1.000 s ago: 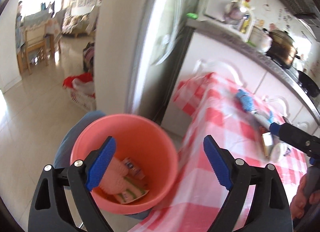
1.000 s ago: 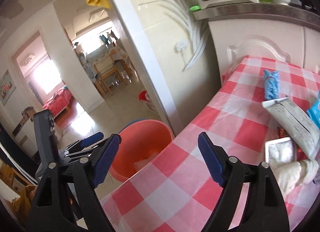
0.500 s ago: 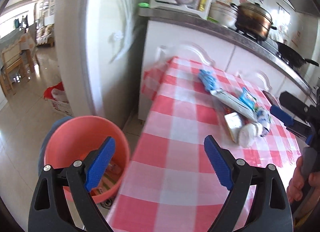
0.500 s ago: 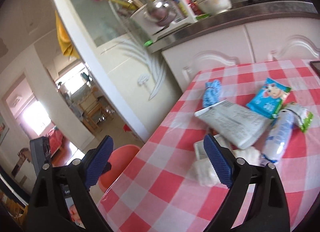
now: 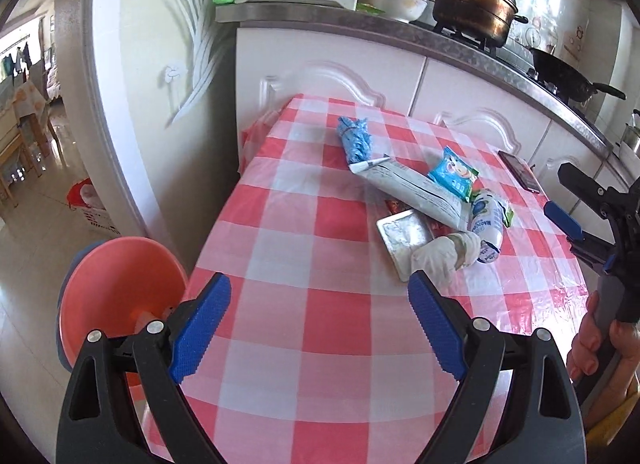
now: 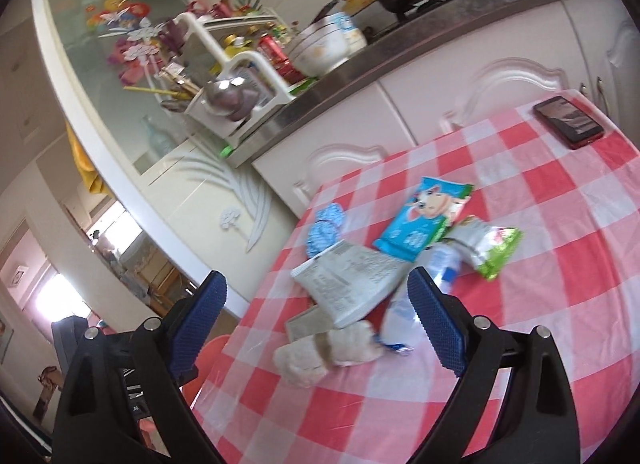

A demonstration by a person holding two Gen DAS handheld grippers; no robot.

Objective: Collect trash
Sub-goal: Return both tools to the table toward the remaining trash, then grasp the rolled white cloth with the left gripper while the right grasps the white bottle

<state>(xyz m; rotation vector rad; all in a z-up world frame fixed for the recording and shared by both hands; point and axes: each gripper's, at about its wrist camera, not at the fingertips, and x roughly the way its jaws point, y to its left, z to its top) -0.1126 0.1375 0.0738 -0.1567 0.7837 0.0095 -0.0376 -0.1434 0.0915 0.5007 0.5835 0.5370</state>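
Note:
A heap of trash lies on the red-checked table (image 5: 312,232): a blue rolled wrapper (image 5: 354,137), a long grey packet (image 5: 412,187), a blue snack packet (image 5: 452,173), a white bottle (image 5: 486,223), a foil packet (image 5: 404,234) and a crumpled tissue (image 5: 440,256). On the floor left of the table stands a pink bucket (image 5: 116,288). My left gripper (image 5: 316,304) hangs open and empty over the table's near left part. My right gripper (image 6: 316,304) is open and empty just short of the tissue (image 6: 320,352) and grey packet (image 6: 348,284). A green-edged wrapper (image 6: 488,248) lies beside them.
A dark phone (image 6: 568,121) lies near the table's far right corner. White cabinets and a counter with a pot (image 5: 472,7), bowls and a dish rack stand behind the table. A glass partition (image 5: 160,75) rises at the left. A hand (image 5: 588,344) holds the right gripper's handle.
Both views have swung from the bucket to the table. My left gripper left the spot above the bucket. My right gripper came close to the trash heap, its jaws a little wider.

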